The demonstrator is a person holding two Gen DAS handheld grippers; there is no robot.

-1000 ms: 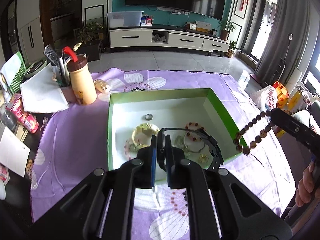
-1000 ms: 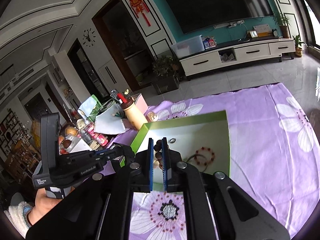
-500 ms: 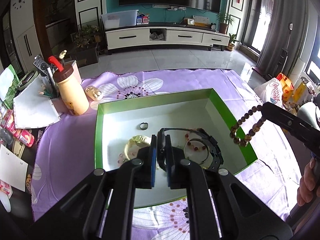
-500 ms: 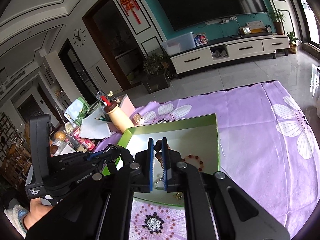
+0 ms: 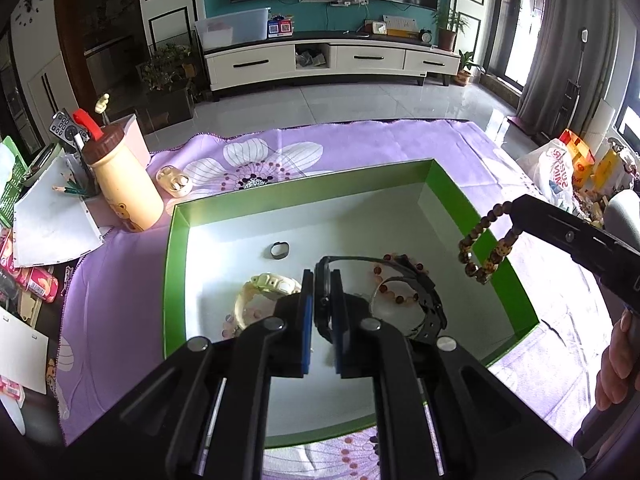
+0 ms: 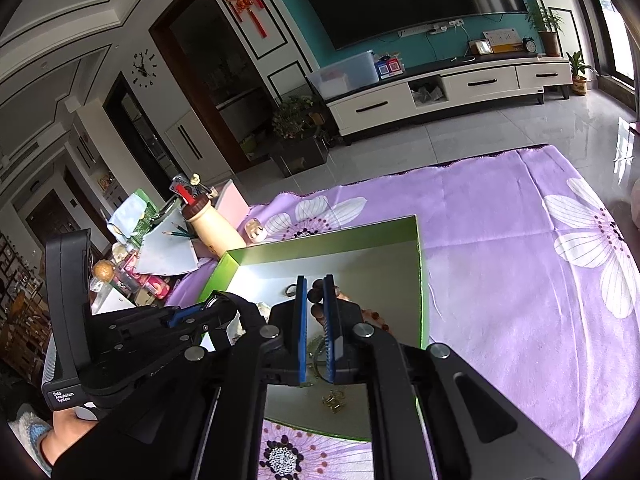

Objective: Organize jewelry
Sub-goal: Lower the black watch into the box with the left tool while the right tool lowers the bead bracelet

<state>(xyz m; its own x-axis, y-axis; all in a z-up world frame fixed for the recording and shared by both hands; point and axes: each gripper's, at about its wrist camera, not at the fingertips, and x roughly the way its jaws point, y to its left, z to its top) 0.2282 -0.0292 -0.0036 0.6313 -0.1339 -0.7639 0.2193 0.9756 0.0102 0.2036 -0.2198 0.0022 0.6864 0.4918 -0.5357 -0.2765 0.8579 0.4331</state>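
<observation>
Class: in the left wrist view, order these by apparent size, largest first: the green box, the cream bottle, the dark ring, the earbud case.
1. green box
2. cream bottle
3. earbud case
4. dark ring

The case and ring differ clearly, though fisheye distortion affects all four.

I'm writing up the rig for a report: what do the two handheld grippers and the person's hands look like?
Both grippers are matte black plastic with silver round screws and blue pads on the inner finger faces: left gripper, right gripper. The left one's handle carries a small white printed label. The left hand is bare with a fuzzy pale-blue cuff; the right hand is bare. No cables show.
</observation>
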